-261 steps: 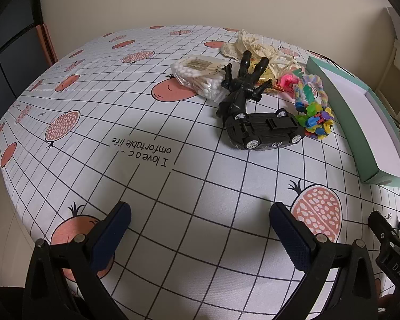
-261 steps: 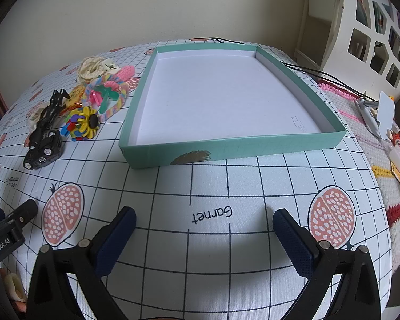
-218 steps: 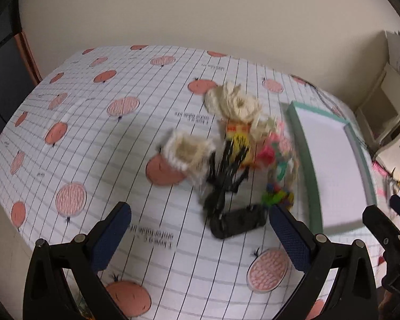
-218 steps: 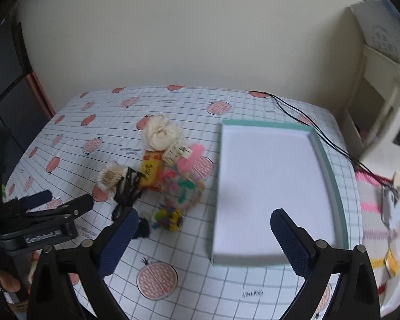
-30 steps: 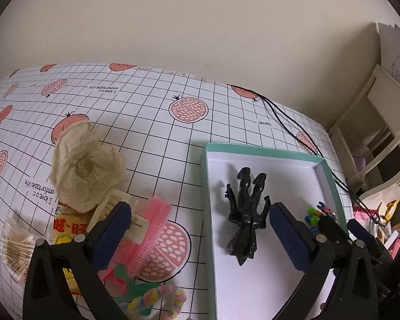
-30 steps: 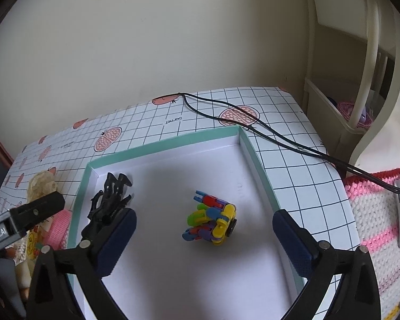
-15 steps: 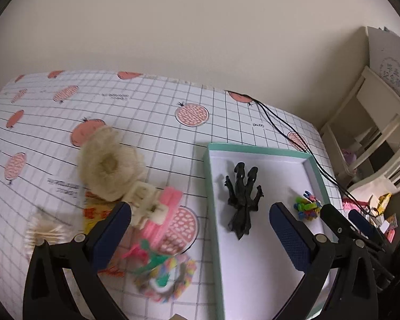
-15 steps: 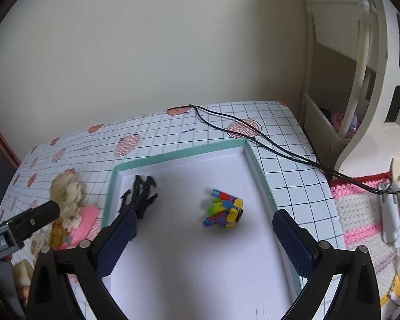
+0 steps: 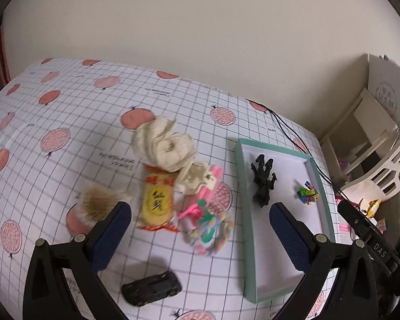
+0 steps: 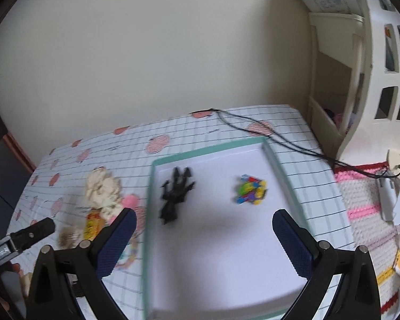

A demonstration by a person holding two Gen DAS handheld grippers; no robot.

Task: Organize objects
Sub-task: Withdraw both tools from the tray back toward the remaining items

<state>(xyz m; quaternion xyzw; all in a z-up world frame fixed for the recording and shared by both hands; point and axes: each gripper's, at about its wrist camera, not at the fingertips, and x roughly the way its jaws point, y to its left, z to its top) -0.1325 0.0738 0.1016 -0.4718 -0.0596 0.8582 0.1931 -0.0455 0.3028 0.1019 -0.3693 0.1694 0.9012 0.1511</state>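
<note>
Teal-rimmed shallow cardboard tray (image 9: 246,229) holds black plastic figure (image 9: 263,184); we see left hand-held gripper (image 9: 200,236) and right hand-held gripper (image 10: 204,240) both spread wide, empty.

I see a checked cloth (image 9: 66,112) with pomegranate prints; a black cable (image 10: 293,144) crosses it at 1 o'clock, toward a white shelf (image 10: 360,85) and striped mat (image 10: 368,208).

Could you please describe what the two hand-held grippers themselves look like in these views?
Both look alike. The left hand-held gripper and the right hand-held gripper each have a black frame of angular struts with silver round fasteners, ending in two fingers faced with dark blue textured pads. Each gripper's black body, seen from the other's camera, carries a white-lettered label. No cables or sleeves are visible.
</note>
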